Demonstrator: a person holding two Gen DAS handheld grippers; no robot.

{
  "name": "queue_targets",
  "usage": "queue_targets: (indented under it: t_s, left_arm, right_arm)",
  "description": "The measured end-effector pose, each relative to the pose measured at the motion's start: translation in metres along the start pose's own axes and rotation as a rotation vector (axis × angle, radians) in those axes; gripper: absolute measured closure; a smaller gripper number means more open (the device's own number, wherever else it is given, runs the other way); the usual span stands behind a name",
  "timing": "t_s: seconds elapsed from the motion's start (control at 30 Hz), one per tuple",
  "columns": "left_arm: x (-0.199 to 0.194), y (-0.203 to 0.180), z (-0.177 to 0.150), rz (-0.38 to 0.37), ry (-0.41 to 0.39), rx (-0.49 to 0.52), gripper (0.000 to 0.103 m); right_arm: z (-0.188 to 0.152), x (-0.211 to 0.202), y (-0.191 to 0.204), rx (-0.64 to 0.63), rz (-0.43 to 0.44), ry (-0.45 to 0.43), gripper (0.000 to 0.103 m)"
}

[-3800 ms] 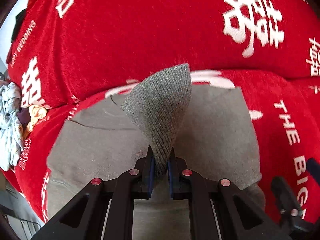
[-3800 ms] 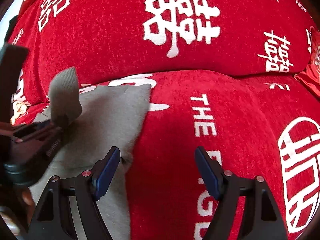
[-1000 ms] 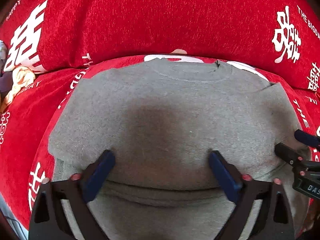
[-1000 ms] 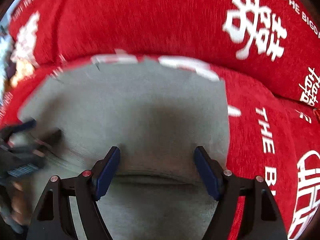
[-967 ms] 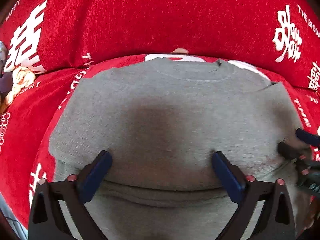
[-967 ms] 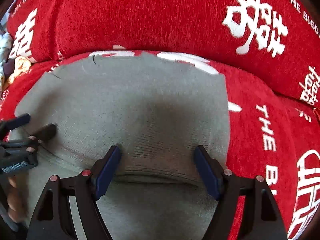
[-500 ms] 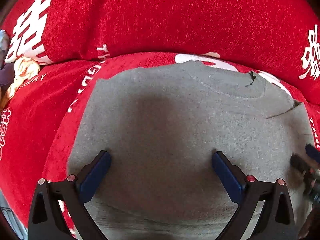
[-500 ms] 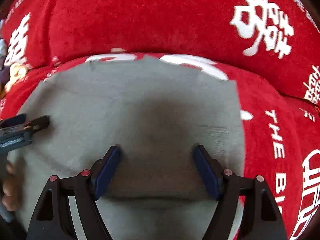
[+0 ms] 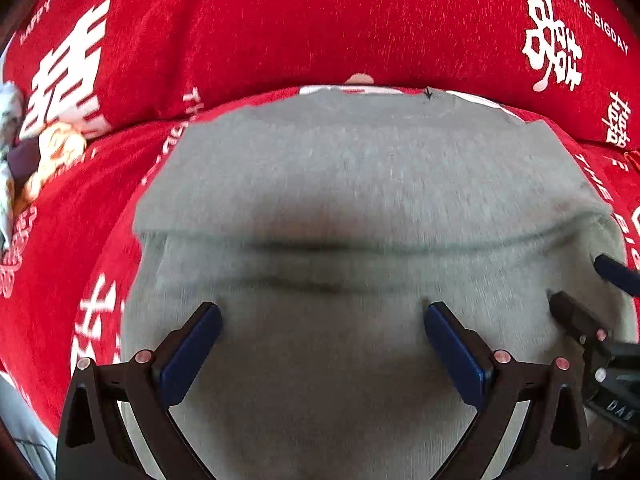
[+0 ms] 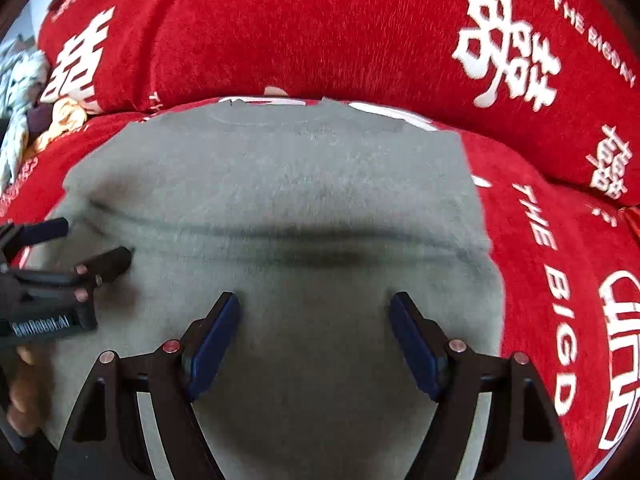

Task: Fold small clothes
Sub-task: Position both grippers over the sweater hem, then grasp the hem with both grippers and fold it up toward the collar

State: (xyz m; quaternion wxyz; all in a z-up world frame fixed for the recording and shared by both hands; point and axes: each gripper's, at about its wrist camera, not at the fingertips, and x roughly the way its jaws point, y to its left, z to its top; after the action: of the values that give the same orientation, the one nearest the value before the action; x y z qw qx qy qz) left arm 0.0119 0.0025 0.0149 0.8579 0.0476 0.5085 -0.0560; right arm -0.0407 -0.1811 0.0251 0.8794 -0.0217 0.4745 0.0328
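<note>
A grey knit garment (image 9: 360,184) lies flat on the red sofa seat, collar toward the backrest, with a folded edge running across its middle. It also shows in the right wrist view (image 10: 280,184). My left gripper (image 9: 322,316) is open and empty over the near left part of the garment. My right gripper (image 10: 316,308) is open and empty over the near right part. Each gripper shows at the edge of the other's view, the right gripper (image 9: 592,284) in the left wrist view and the left gripper (image 10: 92,240) in the right wrist view.
The red sofa cover (image 9: 280,20) with white lettering covers seat and backrest. A pile of other clothes (image 9: 28,160) lies at the far left; it also shows in the right wrist view (image 10: 32,100). The sofa's front edge is at the lower left.
Both grippers have drawn back toward the near part of the garment, staying open. The folded edge across the garment now lies ahead of both fingertips.
</note>
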Motion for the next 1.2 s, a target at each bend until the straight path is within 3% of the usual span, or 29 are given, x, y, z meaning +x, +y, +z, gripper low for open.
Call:
queue_targets:
  t_s: [0.57, 0.67, 0.8, 0.87, 0.93, 1.03, 1.2]
  left_arm:
    - [-0.058, 0.001, -0.116, 0.000, -0.100, 0.024, 0.001]
    - [-0.067, -0.001, -0.126, 0.021, -0.089, 0.046, 0.001]
    - [-0.071, -0.026, -0.132, 0.002, -0.106, 0.138, 0.001]
    - [-0.065, -0.035, -0.136, 0.033, -0.127, 0.169, 0.000]
    - [-0.065, -0.029, -0.139, 0.016, -0.142, 0.142, 0.000]
    - [-0.064, -0.010, -0.145, -0.034, -0.095, 0.072, 0.000]
    - [-0.082, 0.025, -0.166, 0.005, -0.099, -0.069, 0.000]
  right_arm:
    - [-0.120, -0.066, 0.002, -0.070, -0.013, -0.158, 0.022]
    - [-0.126, -0.072, 0.006, -0.069, -0.021, -0.101, 0.021]
    - [-0.126, -0.085, 0.026, -0.112, 0.054, -0.142, 0.021]
    - [-0.126, -0.082, 0.044, -0.180, 0.059, -0.146, 0.021]
    - [-0.133, -0.070, 0.055, -0.245, 0.028, -0.114, 0.021]
    - [-0.146, -0.071, 0.048, -0.242, 0.035, -0.143, 0.020]
    - [-0.160, -0.089, 0.022, -0.177, -0.002, -0.115, 0.020]
